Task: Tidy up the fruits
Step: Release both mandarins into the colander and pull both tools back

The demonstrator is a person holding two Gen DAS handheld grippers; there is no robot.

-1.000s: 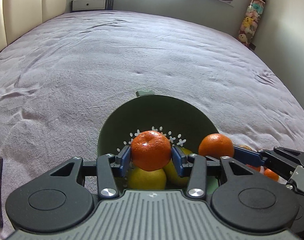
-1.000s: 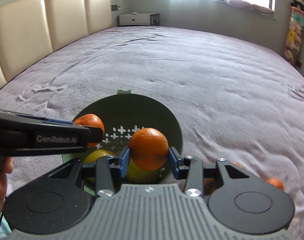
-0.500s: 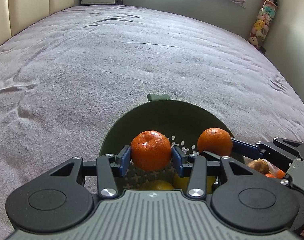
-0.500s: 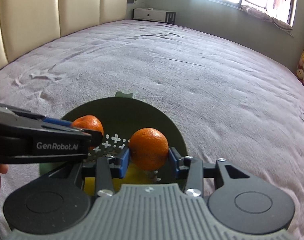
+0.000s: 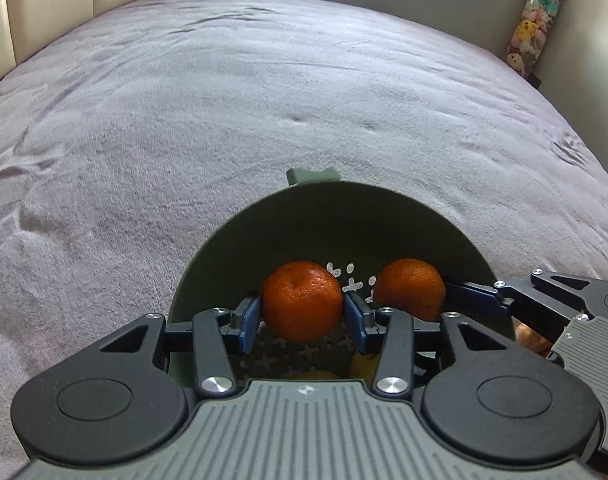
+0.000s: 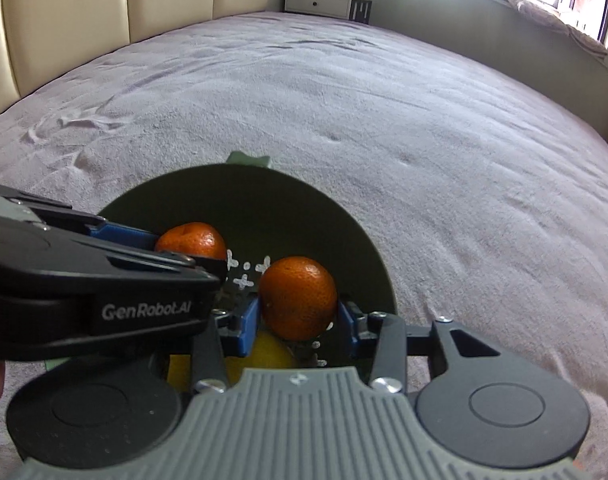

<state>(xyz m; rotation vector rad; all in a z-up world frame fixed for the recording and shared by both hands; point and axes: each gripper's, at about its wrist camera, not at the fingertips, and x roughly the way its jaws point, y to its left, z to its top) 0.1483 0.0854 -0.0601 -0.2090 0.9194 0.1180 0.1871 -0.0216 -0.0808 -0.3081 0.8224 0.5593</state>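
A dark green colander bowl point(image 5: 336, 216) point(image 6: 263, 196) sits on the grey bed cover. My left gripper point(image 5: 302, 307) is shut on an orange mandarin point(image 5: 302, 305) and holds it inside the bowl, above the perforated bottom. My right gripper point(image 6: 298, 307) is shut on a second mandarin point(image 6: 298, 298), also inside the bowl, just right of the left one. Each view shows the other gripper's mandarin point(image 5: 410, 288) point(image 6: 191, 240). Yellow fruits point(image 6: 263, 356) point(image 5: 364, 366) lie at the bowl's near side, mostly hidden under the grippers.
The bed cover point(image 5: 223, 100) stretches wide around the bowl. More small orange fruit point(image 5: 530, 336) lies on the bed right of the bowl, behind the right gripper. A padded headboard point(image 6: 83, 20) stands at the left and a white cabinet point(image 6: 324, 0) at the far wall.
Both grippers have moved forward and lower into the bowl with their mandarins. The yellow fruits have slipped further under the grippers. Both grips are unchanged.
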